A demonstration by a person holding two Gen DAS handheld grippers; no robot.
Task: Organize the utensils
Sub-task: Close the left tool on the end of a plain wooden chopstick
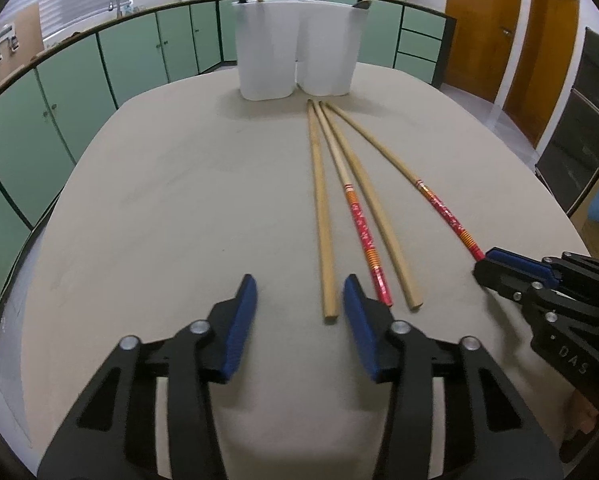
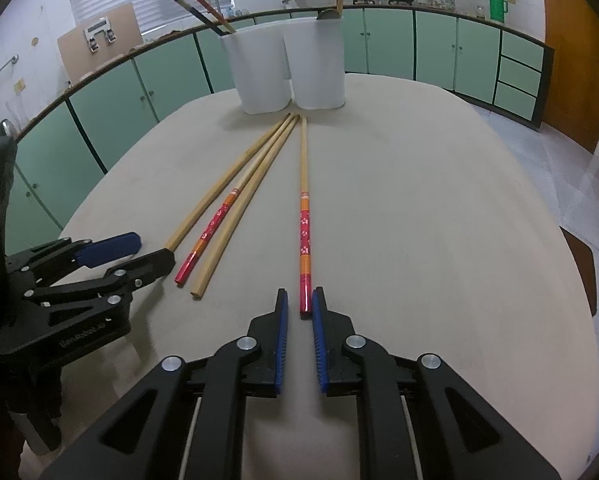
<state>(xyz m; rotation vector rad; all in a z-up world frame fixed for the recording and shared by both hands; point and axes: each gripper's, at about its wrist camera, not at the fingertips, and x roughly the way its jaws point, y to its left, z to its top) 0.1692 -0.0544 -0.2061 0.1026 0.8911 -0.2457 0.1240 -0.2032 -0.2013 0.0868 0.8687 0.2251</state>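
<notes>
Room: kitchen, green cabinets [image 1: 139, 52] behind.
Table [image 1: 179, 220]: 4 chopsticks fanned, 2 white holders [image 1: 295, 48] at far end.
Left gripper [image 1: 299, 300]: part open, leftmost plain chopstick [image 1: 323, 220] between pads, unpinched.
Right gripper [image 2: 300, 304]: nearly closed around rightmost red-handled chopstick [image 2: 304, 216].

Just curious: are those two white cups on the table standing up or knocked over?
Upright. Both white cups stand on their bases on the table, with chopsticks poking from their tops.

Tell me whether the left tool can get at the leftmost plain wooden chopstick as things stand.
Probably yes. The left tool stands open with the plain chopstick's near end just ahead of its gap, nothing lying across it. The red-handled chopstick lies close beside the right finger and could get caught too.
</notes>
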